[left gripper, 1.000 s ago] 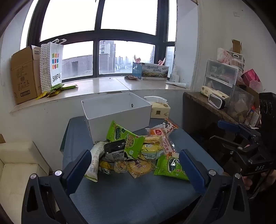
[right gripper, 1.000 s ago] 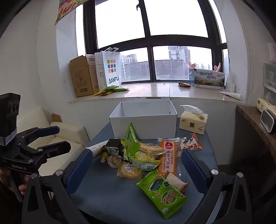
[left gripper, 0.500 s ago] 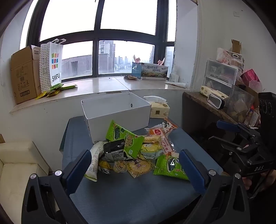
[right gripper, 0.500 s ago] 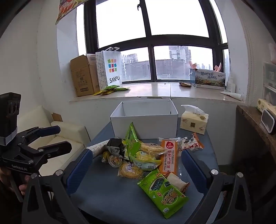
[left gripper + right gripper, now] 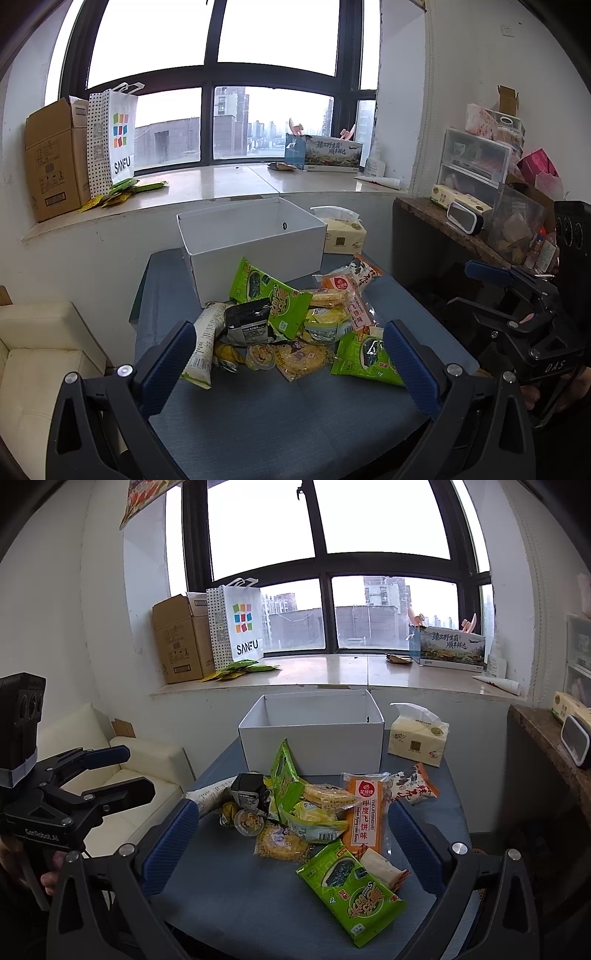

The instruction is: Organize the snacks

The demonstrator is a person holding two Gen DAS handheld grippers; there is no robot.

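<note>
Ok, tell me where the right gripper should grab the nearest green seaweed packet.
Probably pinch the green seaweed packet across its narrow width near the free front end, with the right gripper coming from above: it lies flat, and its far end overlaps a white wrapper.

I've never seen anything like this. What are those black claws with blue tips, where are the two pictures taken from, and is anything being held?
No robot here: a person holds a two-finger gripper in each hand, each with a wide-angle camera looking along its fingers. One picture comes from the left gripper, the other from the right gripper; each also sees the other off to its side. The blue table carries a heap of snack packets, among them a green packet and an orange packet, with an open white box behind them and a tissue pack beside it. Both grippers are open and hold nothing.
</note>
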